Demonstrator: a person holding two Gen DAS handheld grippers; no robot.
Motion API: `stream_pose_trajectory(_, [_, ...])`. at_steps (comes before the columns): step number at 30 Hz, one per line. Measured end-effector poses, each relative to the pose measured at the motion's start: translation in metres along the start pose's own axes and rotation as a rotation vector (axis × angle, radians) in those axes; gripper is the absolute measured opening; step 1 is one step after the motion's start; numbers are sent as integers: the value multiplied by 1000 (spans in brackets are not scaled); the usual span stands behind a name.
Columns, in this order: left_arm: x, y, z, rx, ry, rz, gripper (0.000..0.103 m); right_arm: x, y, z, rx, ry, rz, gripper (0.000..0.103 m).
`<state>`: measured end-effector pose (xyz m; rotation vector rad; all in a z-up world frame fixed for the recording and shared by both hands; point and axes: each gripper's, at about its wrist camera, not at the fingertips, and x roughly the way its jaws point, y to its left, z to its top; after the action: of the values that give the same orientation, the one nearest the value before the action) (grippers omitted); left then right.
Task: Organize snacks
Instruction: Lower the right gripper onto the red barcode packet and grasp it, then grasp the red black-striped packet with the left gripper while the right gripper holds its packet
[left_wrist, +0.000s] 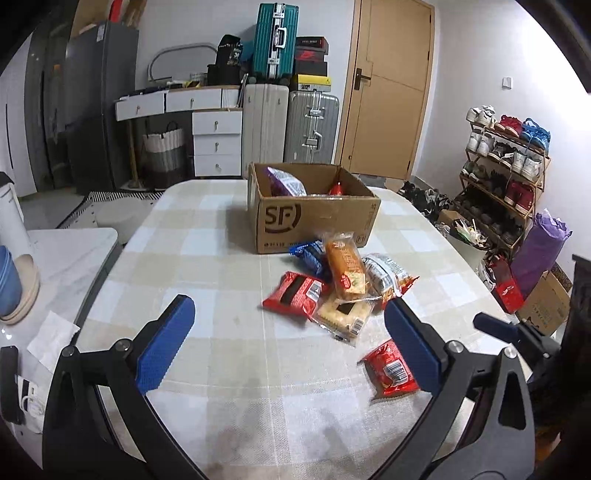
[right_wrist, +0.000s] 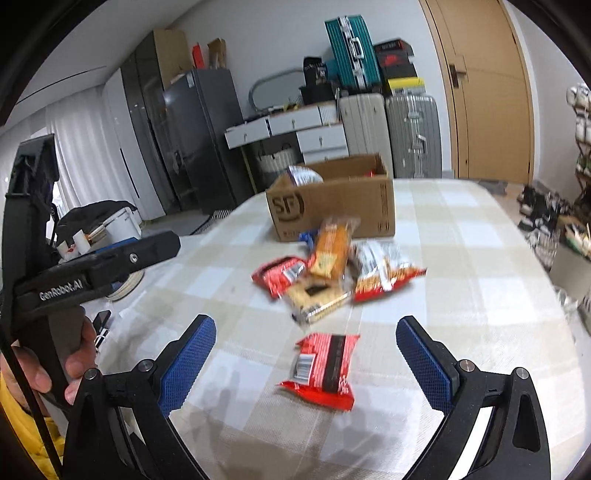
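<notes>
On table (left_wrist: 221, 258) | red snack packet (right_wrist: 321, 365), crinkled, barcode up | both grippers (right_wrist: 306, 354) spread wide, empty

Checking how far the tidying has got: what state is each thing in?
cardboard box: open, two snacks inside
snack pile: loose on table
lone red packet: flat, apart from pile
left gripper: open, empty
right gripper: open, empty
door: closed
</notes>
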<state>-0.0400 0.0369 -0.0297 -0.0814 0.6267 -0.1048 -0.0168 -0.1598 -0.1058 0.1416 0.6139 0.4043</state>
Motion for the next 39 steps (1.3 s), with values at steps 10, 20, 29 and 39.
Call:
stream_pose_trajectory(10, [47, 5, -14, -23, 71, -2, 102, 46, -13, -14, 36, 122, 3, 100])
stream_pose_trajectory(20, [88, 16, -23, -61, 128, -8, 102, 75, -18, -20, 30, 202, 21, 79])
stream_pose_trajectory(29, [106, 24, -29, -91, 161, -6, 102, 89, -18, -24, 19, 255, 16, 45])
stream_pose_trajectory(39, [116, 23, -26, -70, 182, -1, 102, 73, -26, -11, 40, 171, 44, 45])
